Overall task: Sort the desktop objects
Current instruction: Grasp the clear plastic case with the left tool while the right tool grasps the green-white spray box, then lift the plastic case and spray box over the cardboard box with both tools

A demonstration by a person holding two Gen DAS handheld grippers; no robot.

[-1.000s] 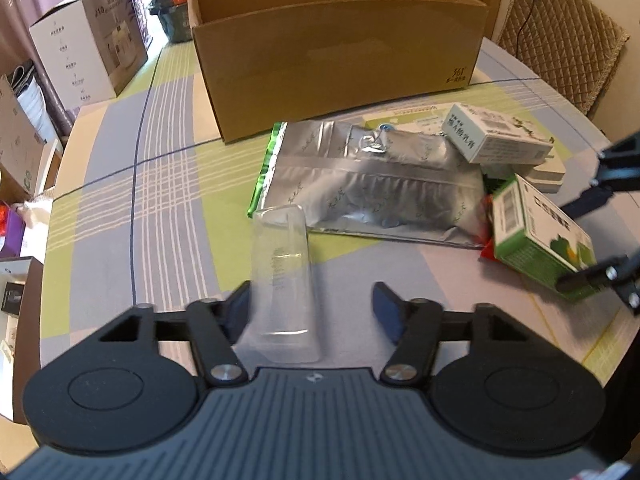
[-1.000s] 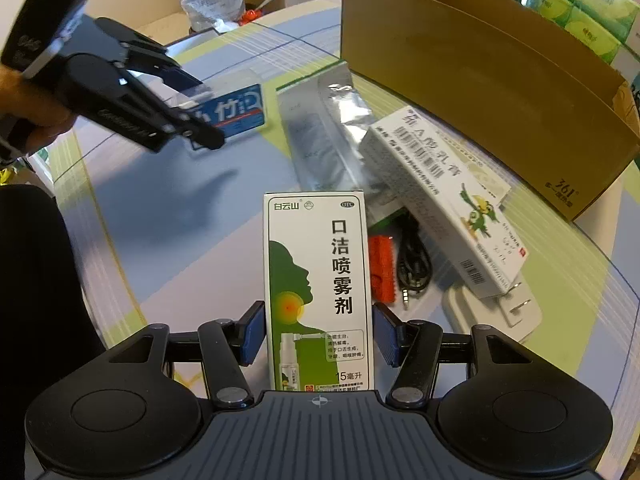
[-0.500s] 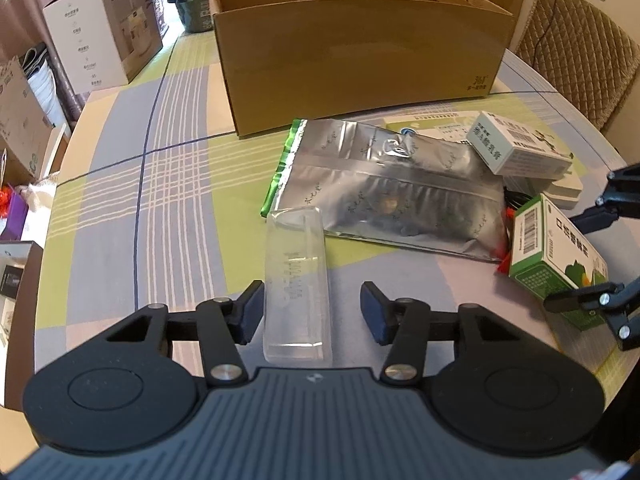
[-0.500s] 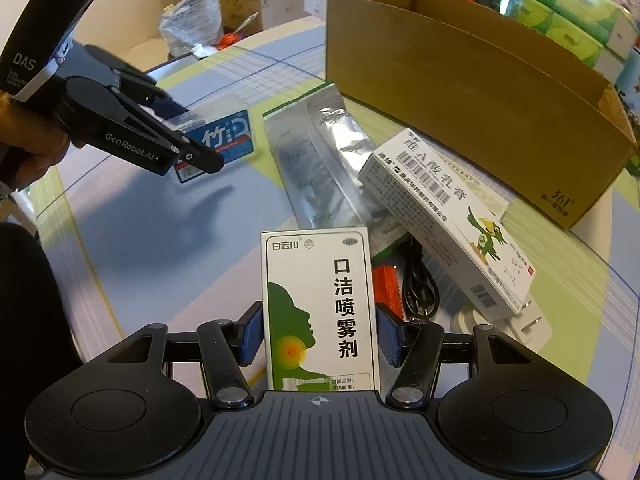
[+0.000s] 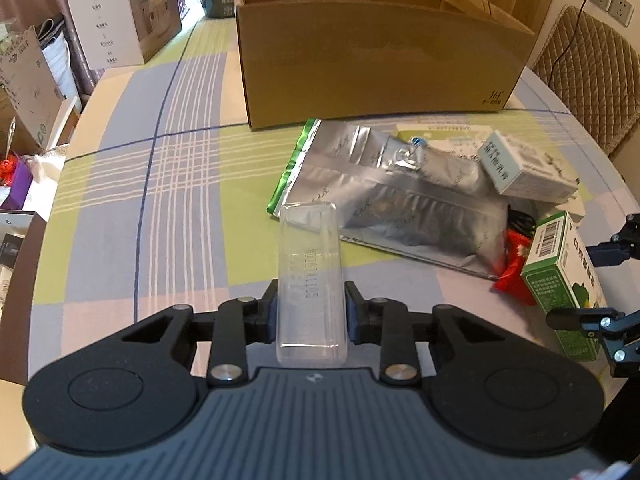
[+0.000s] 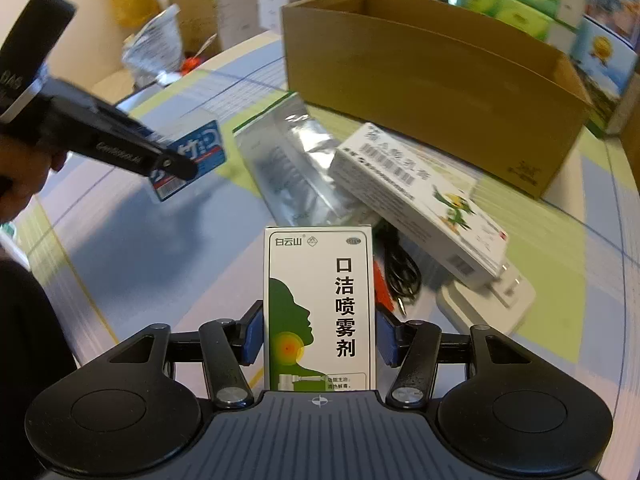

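Desktop objects are mid-sort: the left gripper [image 5: 310, 312] has its fingers closed on a clear plastic case [image 5: 310, 280], and the right gripper [image 6: 318, 332] clamps a green-and-white spray box [image 6: 318, 308], both apparently raised above the tabletop [image 5: 120, 200]. Next, I judge, each goes into the cardboard box [image 5: 380, 64] at the far edge, clearing its near wall.

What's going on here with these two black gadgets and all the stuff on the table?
A person is tidying a table with a handheld gripper in each hand. The left gripper has its jaws closed on a clear plastic case; the right gripper grips a green-and-white spray box. Both are held above the table. A silver foil pouch, another white medicine box and an open cardboard box wait ahead.
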